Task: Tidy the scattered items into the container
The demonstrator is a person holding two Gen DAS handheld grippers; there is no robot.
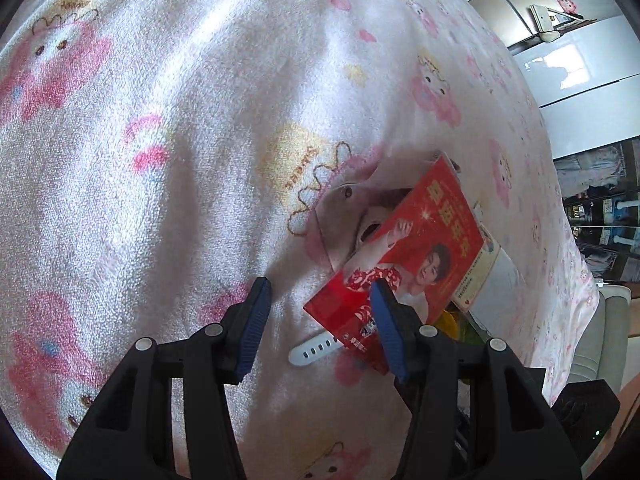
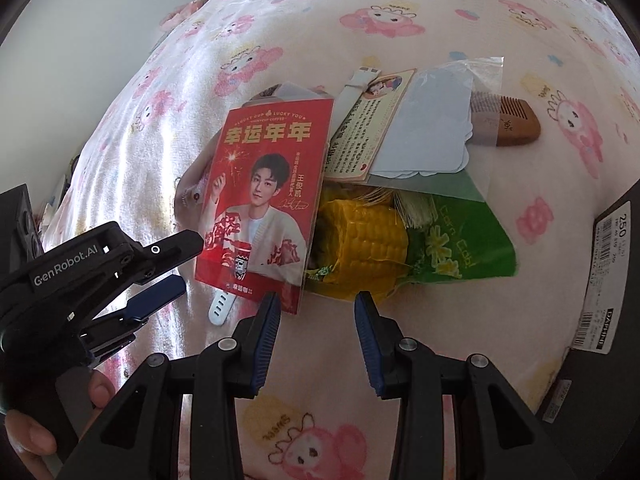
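Both views: red card (image 2: 264, 200) lying over white strap (image 1: 316, 350) on pink blanket (image 1: 160, 160). Right view only: corn packet (image 2: 400, 240), wooden comb (image 2: 508, 124), black box (image 2: 608, 280). Left tongs (image 1: 320, 328) and right tongs (image 2: 318, 330) both wide, holding nothing.

Left gripper (image 2: 176, 264) reads "GenRobot.AI"; box label (image 2: 612, 276) reads "250".

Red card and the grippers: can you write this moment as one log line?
left gripper: open, beside red card | right gripper: open, near corn packet | comb, white strap: on blanket

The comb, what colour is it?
Brown, like wood. The comb shows best in the right wrist view.
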